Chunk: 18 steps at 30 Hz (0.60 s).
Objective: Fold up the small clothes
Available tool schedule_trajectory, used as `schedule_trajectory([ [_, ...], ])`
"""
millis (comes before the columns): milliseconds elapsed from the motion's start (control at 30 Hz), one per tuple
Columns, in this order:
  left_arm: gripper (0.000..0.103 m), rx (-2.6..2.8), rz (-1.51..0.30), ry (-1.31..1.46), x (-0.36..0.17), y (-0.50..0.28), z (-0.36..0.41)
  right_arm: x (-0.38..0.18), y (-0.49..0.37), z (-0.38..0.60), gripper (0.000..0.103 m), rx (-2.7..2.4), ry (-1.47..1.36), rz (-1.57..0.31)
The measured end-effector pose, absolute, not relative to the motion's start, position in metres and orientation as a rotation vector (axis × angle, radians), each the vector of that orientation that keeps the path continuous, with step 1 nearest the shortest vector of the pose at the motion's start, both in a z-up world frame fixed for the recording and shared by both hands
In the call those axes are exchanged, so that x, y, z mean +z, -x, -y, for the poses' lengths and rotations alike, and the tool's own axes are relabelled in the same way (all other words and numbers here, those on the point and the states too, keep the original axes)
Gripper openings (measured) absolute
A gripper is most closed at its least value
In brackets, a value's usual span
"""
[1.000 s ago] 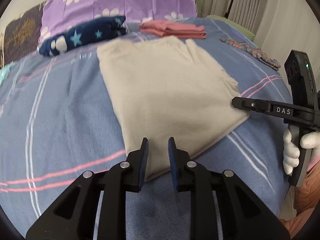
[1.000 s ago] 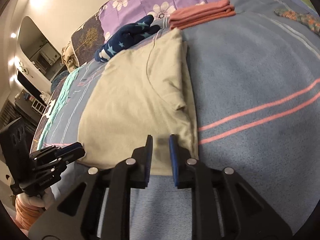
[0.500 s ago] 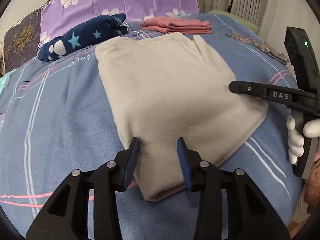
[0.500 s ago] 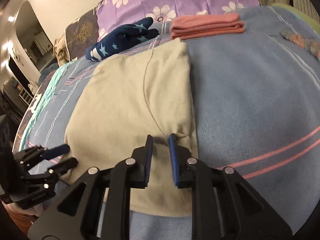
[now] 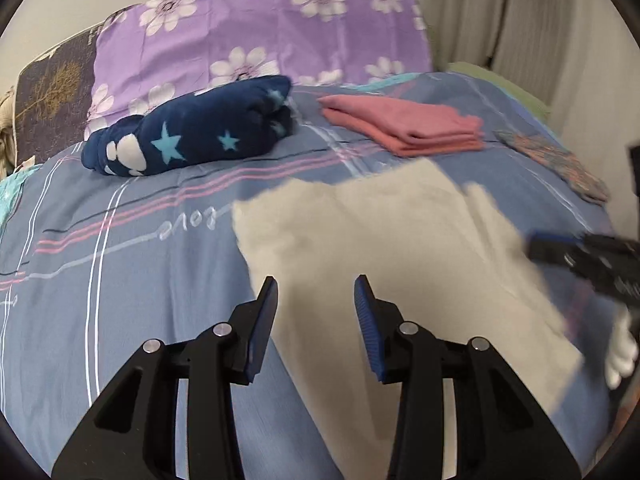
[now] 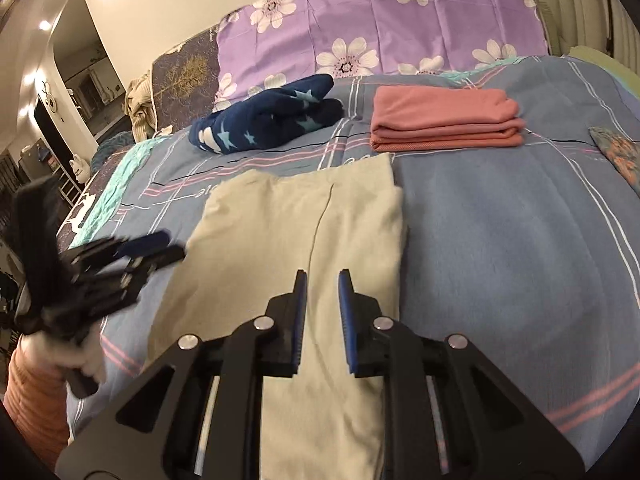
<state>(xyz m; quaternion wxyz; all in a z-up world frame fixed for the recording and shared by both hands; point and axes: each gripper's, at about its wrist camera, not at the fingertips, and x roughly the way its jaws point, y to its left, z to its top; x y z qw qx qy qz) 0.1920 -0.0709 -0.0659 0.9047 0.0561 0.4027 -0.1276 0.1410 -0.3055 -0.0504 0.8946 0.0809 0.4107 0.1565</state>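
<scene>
The beige garment (image 6: 296,240) is seen flat on the blue bedspread (image 6: 500,240), already folded in from both sides into a long panel. Its long axis is judged to run away from the person toward the pillows, with the near short edge under the two tools and the far short edge close to the pink stack (image 6: 444,120) and the navy star bundle (image 6: 264,120).

The left gripper (image 5: 316,300) is held above the panel's left long edge; its jaws have just been opening, then held, and nothing is caught between them. The right gripper (image 6: 322,300) is held over the right half of the panel, near the overlap seam; its jaws are left only a narrow gap apart, and no cloth is seen pinched there.

The coming move is judged to turn on one relation: the cloth lies straight ahead of and below both tools, lengthwise, so the near edge is the edge within reach, and each hand is nearer its own near corner. A fold of that edge toward the far one is likely called for. The right jaws would have to be widened first for the layered hem to be taken.

The left tool is blurred in the right view.
</scene>
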Motion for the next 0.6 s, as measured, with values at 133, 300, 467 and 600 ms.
schedule_trajectory([
  [133,0.050,-0.172,-0.915,-0.058,-0.103,-0.223,0.054,-0.097,-0.158,0.316,0.016,0.278,-0.181,-0.916],
  [300,0.049,-0.209,-0.896,-0.010,-0.090,-0.204,0.045,-0.086,-0.145,0.328,0.027,0.307,-0.219,-0.893],
  [467,0.054,-0.329,-0.902,0.078,-0.080,-0.161,0.035,-0.075,-0.127,0.351,0.052,0.303,-0.252,-0.873],
  [600,0.062,-0.425,-0.970,0.161,-0.094,-0.138,0.029,-0.087,-0.122,0.364,0.052,0.362,-0.359,-0.927],
])
